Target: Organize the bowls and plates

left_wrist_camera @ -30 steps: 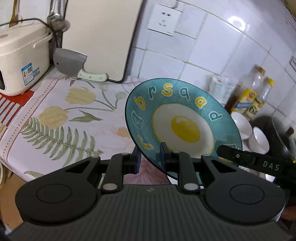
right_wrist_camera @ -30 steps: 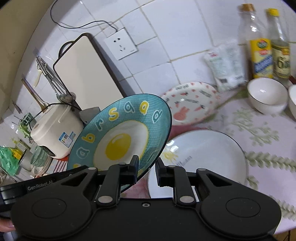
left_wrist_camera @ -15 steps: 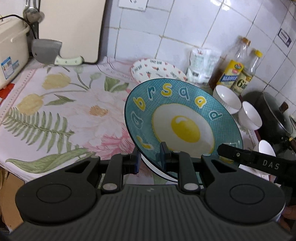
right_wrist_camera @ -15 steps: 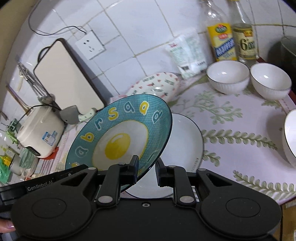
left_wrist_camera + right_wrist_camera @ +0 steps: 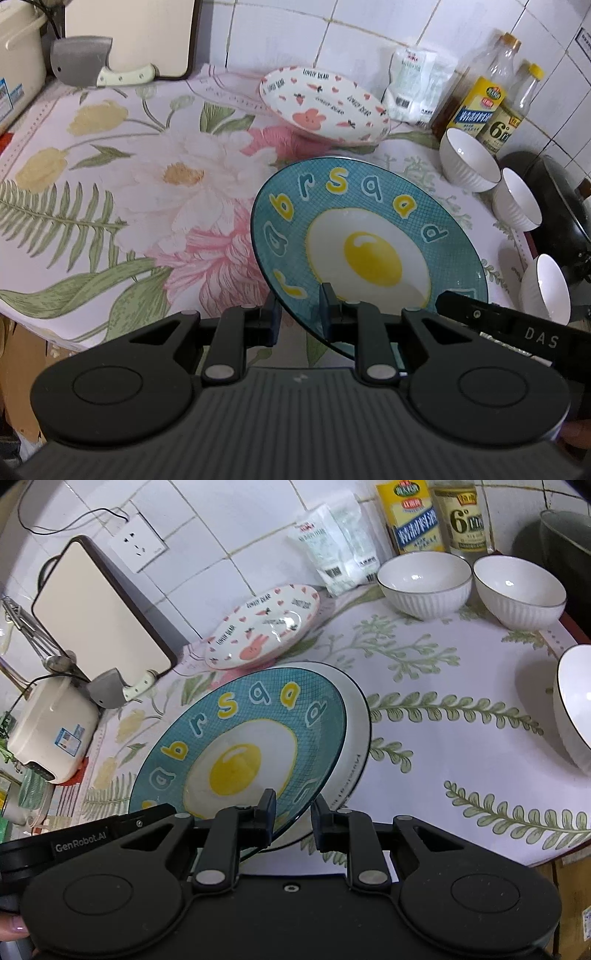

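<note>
A teal plate with a fried-egg picture and letters [image 5: 369, 240] [image 5: 240, 746] is held tilted between both grippers. My left gripper [image 5: 299, 312] is shut on its near left rim. My right gripper [image 5: 293, 812] is shut on its near right rim. In the right wrist view the teal plate lies low over a white plate with a dark rim [image 5: 356, 738]. A white plate with pink hearts and a rabbit [image 5: 325, 107] [image 5: 266, 627] leans near the back wall. Three white ribbed bowls [image 5: 424, 583] [image 5: 519, 590] [image 5: 574, 705] stand at the right.
A flowered cloth [image 5: 129, 184] covers the counter. Oil bottles [image 5: 480, 103], a white bag [image 5: 417, 85] and a dark wok [image 5: 554, 199] stand at the back right. A cleaver [image 5: 85, 66], a cutting board [image 5: 99, 609] and a rice cooker [image 5: 48, 731] are at the left.
Both grippers have carried the teal plate rightward and down toward the counter. It now sits low over the white plate. The heart plate and bowls have come closer in view.
</note>
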Tool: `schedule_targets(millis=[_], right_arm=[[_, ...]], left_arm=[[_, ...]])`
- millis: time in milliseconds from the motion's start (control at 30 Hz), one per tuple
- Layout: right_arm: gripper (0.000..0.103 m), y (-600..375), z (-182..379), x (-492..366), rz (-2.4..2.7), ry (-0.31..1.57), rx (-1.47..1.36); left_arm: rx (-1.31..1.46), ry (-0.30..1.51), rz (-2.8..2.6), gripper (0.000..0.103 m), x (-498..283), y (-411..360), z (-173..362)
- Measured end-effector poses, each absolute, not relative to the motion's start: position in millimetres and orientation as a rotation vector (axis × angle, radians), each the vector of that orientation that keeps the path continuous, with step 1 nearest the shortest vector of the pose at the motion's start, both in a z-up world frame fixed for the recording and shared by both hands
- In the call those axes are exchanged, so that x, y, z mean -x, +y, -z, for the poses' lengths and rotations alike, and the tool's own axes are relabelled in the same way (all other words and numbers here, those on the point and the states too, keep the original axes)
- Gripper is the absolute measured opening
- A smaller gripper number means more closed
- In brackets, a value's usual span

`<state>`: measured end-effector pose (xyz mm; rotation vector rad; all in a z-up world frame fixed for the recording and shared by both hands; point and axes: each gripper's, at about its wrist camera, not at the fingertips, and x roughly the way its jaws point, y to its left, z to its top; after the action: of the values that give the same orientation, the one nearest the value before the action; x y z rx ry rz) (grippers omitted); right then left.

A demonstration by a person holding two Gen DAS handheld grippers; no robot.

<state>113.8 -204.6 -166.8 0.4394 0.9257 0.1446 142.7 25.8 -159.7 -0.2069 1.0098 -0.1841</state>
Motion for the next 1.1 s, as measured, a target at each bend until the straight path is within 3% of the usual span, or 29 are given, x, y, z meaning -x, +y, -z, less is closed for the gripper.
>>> schedule_targets(millis=[700,1100], right_arm=[[0.029,-195.7,180.2,-126.0,-0.046,1.022,-0.349],[0.032,-192.9,184.3,-132.2,-0.049,0.981,-0.285]], left_arm=[[0.228,1.166,0.187,0.021,-167.7,17.2,180.4],[0.257,1.168,0.174,0.021,-167.1,15.4,186.4]])
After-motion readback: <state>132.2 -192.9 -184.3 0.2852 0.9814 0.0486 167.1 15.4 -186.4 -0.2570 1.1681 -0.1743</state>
